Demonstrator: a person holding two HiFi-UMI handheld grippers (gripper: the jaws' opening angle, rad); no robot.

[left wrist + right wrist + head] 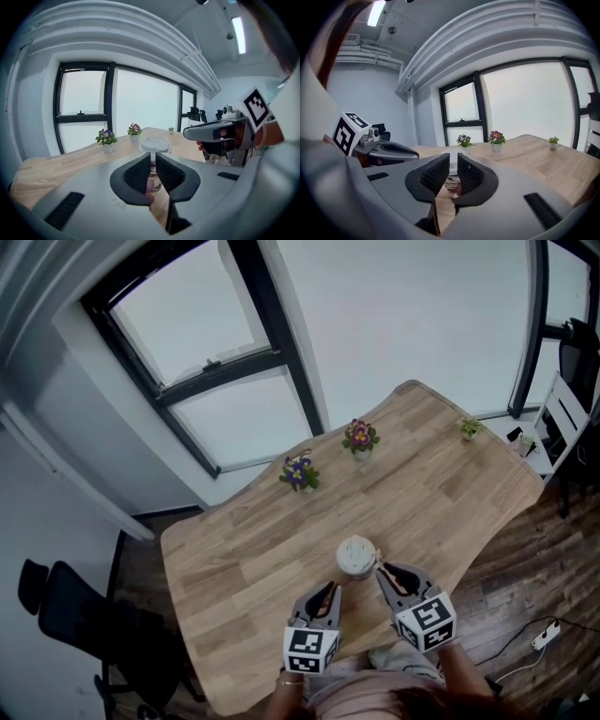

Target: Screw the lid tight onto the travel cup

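L tongs [326, 589], R tongs [382, 571]; cup [356, 556] just ahead

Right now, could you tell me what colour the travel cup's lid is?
Off-white; the round lid shows best in left gripper view.

Left gripper [327, 591] and right gripper [385, 571] side by side, jaws nearly together.

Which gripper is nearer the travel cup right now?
Right. The right gripper sits close to the right of the travel cup; the left gripper hangs back toward the person, off its left.
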